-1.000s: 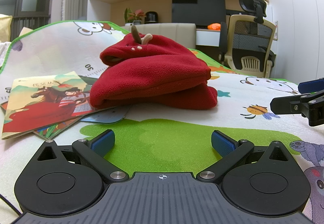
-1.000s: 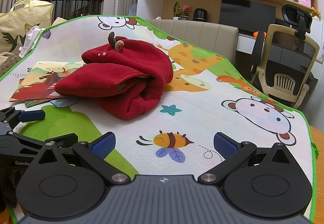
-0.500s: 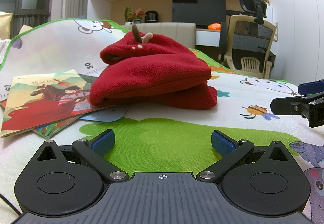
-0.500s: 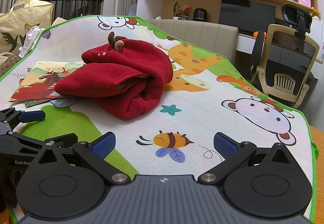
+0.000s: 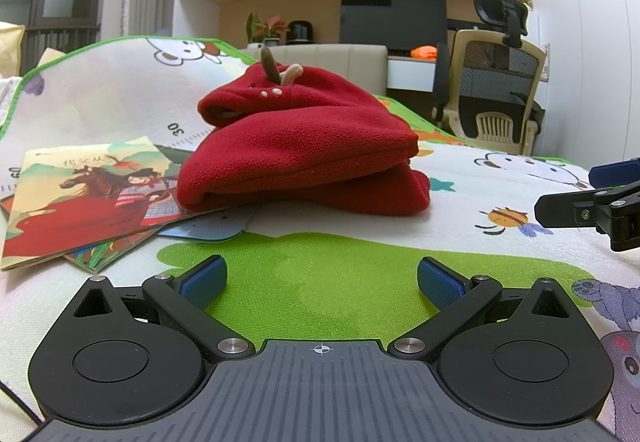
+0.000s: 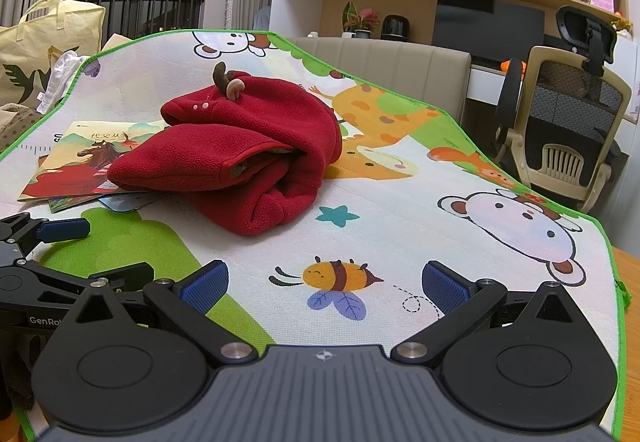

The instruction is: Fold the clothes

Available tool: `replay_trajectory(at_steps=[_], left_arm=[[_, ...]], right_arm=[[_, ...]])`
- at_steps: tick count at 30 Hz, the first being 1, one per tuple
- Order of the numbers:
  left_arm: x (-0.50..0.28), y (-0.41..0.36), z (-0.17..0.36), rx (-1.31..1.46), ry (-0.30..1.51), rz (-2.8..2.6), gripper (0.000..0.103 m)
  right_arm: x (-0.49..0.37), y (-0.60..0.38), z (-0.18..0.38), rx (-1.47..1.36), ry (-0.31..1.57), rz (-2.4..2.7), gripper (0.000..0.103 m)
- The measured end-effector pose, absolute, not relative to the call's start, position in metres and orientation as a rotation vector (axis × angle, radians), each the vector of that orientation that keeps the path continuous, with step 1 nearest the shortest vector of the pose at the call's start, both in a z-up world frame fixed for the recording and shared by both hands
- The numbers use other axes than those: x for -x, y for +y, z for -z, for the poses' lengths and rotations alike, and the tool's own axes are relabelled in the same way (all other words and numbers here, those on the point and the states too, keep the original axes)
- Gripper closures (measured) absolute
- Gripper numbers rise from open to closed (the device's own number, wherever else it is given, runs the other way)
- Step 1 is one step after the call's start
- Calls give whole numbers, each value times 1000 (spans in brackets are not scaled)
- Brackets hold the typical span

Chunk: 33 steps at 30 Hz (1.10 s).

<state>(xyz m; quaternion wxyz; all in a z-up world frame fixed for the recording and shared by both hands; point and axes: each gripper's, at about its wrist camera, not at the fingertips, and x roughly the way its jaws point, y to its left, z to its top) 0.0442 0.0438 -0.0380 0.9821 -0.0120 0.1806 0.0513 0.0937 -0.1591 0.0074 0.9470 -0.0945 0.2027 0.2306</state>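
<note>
— Where is the garment from where you stand?

— The red fleece garment (image 5: 304,158) lies bundled in a folded heap near the middle of the cartoon play mat (image 5: 328,294). Two little brown horns stick up from its top.

— Anything crowding it?

— The picture book (image 5: 86,198) lies just left of the fleece, and the fleece's left edge rests on its corner. More thin books and a blue card (image 5: 208,232) poke out from under that same edge.

— And the tongs?

— The left gripper (image 5: 320,278) sits low over the green patch of the mat, in front of the fleece, jaws spread wide with nothing between the blue pads. The right gripper (image 6: 326,280) is just beside it, to the right of the fleece's near end, over the printed bee (image 6: 340,276), equally wide and empty. Neither touches the fleece.

— What's behind?

— Beyond the mat's far edge there's a beige sofa back (image 6: 384,66); an office chair (image 6: 568,122) stands off to the right of the fleece, and a yellow bag (image 6: 44,42) far to its left.
</note>
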Motion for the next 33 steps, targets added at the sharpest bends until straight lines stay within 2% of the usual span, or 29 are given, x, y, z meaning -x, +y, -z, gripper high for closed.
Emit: replay_trajectory(at_steps=[33], left_arm=[[-46, 43, 35, 24, 389, -97, 0]], right_arm=[[-96, -152, -5, 226, 446, -450, 0]])
